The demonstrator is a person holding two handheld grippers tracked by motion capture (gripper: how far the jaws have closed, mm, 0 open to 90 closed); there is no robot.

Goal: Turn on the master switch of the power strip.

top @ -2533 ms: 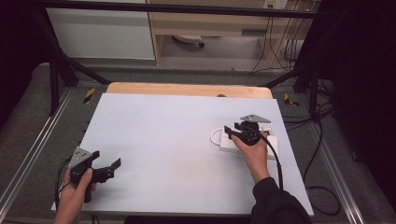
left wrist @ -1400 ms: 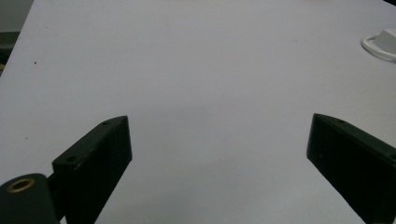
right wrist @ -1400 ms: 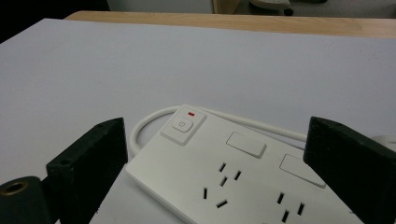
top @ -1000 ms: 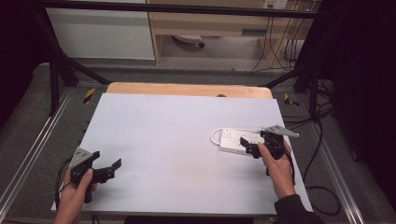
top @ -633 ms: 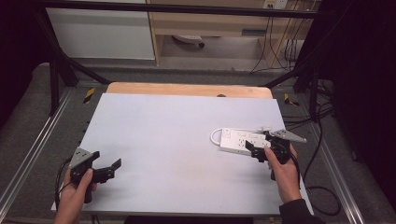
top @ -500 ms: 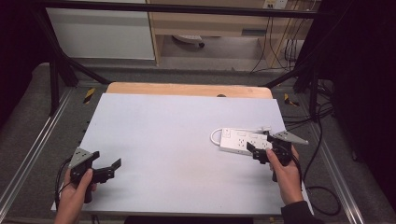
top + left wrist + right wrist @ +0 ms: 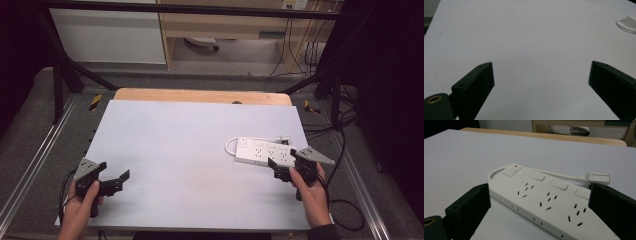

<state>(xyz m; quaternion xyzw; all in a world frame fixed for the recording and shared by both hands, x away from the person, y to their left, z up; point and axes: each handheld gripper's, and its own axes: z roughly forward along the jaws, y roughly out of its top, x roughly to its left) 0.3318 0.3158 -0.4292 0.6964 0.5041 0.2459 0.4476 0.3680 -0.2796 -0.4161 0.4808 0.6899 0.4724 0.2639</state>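
A white power strip [image 7: 264,152] lies flat on the right side of the table, with its cord looped at its left end and its plug [image 7: 285,139] behind it. In the right gripper view the power strip [image 7: 544,202] has a switch [image 7: 511,170] and several sockets, and the plug [image 7: 597,177] lies beyond. My right gripper [image 7: 275,169] [image 7: 539,187] is open just in front of the strip, its jaws wide apart and not touching it. Near the front left corner, my left gripper [image 7: 114,173] [image 7: 541,64] is open over bare table.
The pale grey table top [image 7: 190,145] has a wooden strip [image 7: 200,96] along its far edge. Metal rails and floor cables run along both sides. A corner of the power strip's cord [image 7: 625,23] shows far off in the left gripper view.
My right gripper has drawn back from over the power strip toward the table's near right edge, leaving the strip lying where it was. The left gripper has stayed still.
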